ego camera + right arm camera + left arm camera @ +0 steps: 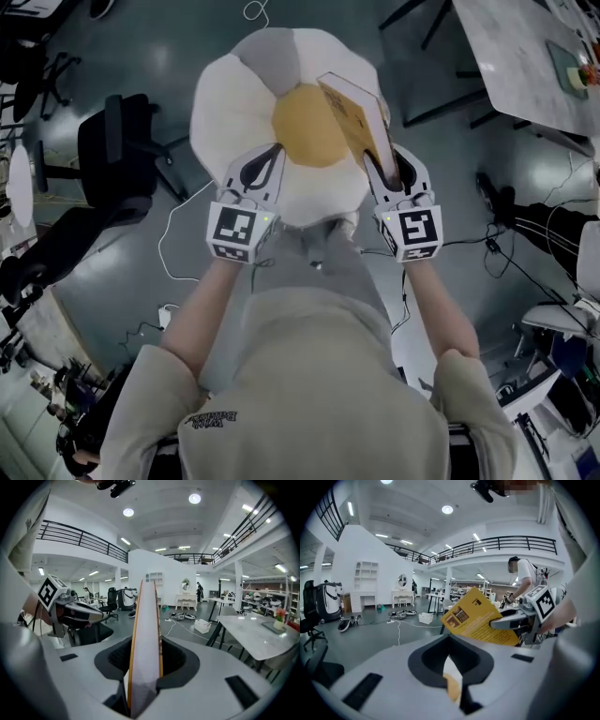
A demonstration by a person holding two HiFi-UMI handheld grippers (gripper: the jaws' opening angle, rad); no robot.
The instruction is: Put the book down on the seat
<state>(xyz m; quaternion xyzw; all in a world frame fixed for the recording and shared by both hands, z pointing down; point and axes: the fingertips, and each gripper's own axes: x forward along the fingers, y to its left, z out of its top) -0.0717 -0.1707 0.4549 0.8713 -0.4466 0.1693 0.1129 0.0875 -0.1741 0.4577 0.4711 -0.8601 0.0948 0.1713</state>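
A thin yellow book point(358, 114) stands on edge, clamped by its lower end in my right gripper point(380, 167). In the right gripper view its white page edge point(146, 639) rises straight up between the jaws. The left gripper view shows the book's yellow cover point(476, 618) with the right gripper point(506, 621) closed on it. Below both grippers lies the seat point(230, 103), a white flower-shaped cushion with a yellow centre point(305, 131). My left gripper point(270, 157) hovers over the cushion to the left of the book, its fingertips together and nothing in it.
A black office chair point(117, 150) stands to the left of the seat. A white table point(520, 56) is at the upper right, and cables point(173, 239) trail over the grey floor. Another person point(521, 576) stands in the distance.
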